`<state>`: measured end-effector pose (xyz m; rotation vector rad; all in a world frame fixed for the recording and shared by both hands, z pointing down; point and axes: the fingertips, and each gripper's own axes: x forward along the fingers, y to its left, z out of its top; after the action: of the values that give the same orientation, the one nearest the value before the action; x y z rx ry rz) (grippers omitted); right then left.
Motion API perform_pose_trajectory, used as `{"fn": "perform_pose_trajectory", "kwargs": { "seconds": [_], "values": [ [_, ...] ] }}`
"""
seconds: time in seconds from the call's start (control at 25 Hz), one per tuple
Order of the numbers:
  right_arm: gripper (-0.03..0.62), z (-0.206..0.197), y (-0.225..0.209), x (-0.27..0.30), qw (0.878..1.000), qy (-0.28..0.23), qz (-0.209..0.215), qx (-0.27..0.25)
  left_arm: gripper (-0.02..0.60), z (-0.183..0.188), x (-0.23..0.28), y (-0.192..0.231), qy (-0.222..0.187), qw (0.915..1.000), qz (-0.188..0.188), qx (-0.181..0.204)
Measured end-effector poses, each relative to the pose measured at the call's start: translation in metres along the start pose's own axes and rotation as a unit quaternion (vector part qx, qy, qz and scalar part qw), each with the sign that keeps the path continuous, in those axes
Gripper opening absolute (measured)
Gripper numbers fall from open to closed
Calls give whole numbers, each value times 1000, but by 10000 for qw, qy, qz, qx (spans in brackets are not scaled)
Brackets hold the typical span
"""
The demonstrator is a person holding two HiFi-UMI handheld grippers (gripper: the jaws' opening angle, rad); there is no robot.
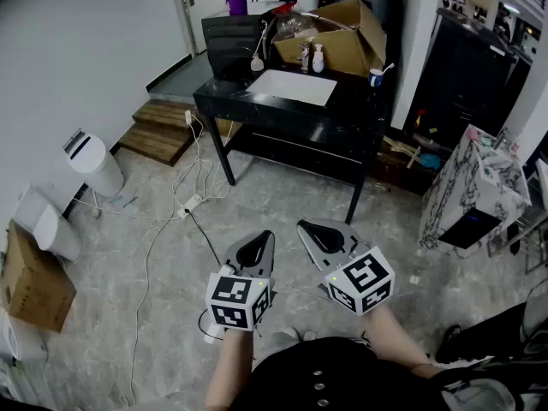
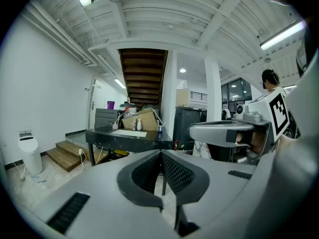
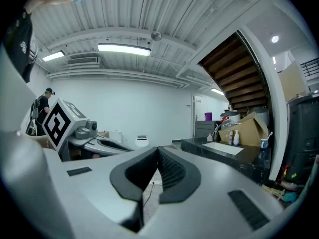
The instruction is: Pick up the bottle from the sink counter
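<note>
Across the room stands a black sink counter (image 1: 231, 101) with a white basin (image 1: 291, 86). Behind the basin stand a white pump bottle (image 1: 318, 58) and a smaller bottle (image 1: 305, 56); a third, pale one (image 1: 257, 62) stands at the basin's left. My left gripper (image 1: 266, 235) and right gripper (image 1: 302, 226) are held side by side low over the floor, well short of the counter, both shut and empty. The left gripper view shows its jaws (image 2: 160, 156) pressed together, with the bottles (image 2: 138, 125) far off. The right gripper (image 3: 158, 151) is likewise shut, bottles (image 3: 235, 138) distant.
A cardboard box (image 1: 347, 37) and a cup (image 1: 376, 77) sit on the counter. Wooden steps (image 1: 163, 127), a white bin (image 1: 96, 165), floor cables (image 1: 193, 191) and a brown box (image 1: 34, 282) lie left. A marble-patterned box (image 1: 475, 187) stands right.
</note>
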<state>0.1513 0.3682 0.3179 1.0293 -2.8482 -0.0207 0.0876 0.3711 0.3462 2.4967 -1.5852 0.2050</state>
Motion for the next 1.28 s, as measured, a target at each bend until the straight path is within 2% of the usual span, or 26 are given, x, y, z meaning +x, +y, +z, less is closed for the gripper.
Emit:
{"fn": "perform_pose_trajectory", "kwargs": {
  "seconds": [0.6, 0.84, 1.04, 1.12, 1.2, 1.28],
  "values": [
    [2, -11, 1, -2, 9997, 11, -41, 255, 21, -4, -2, -6, 70, 9999, -86, 108],
    [6, -16, 2, -2, 9990, -56, 18, 448, 23, 5, -7, -5, -335, 9990, -272, 71],
    [6, -22, 0, 2, 9986, -55, -202, 477, 25, -5, -7, 6, -153, 9998, -129, 75],
    [18, -21, 0, 4, 9987, -71, -216, 462, 48, -5, -5, 10, -133, 9998, -170, 44],
    [32, -21, 1, 8, 9989, -66, -193, 415, 119, -4, -4, 13, -116, 9997, -214, 43],
    [50, -23, 2, 11, 9992, -22, -194, 352, 121, -5, -5, 17, -118, 9997, -206, 55]
  ]
}}
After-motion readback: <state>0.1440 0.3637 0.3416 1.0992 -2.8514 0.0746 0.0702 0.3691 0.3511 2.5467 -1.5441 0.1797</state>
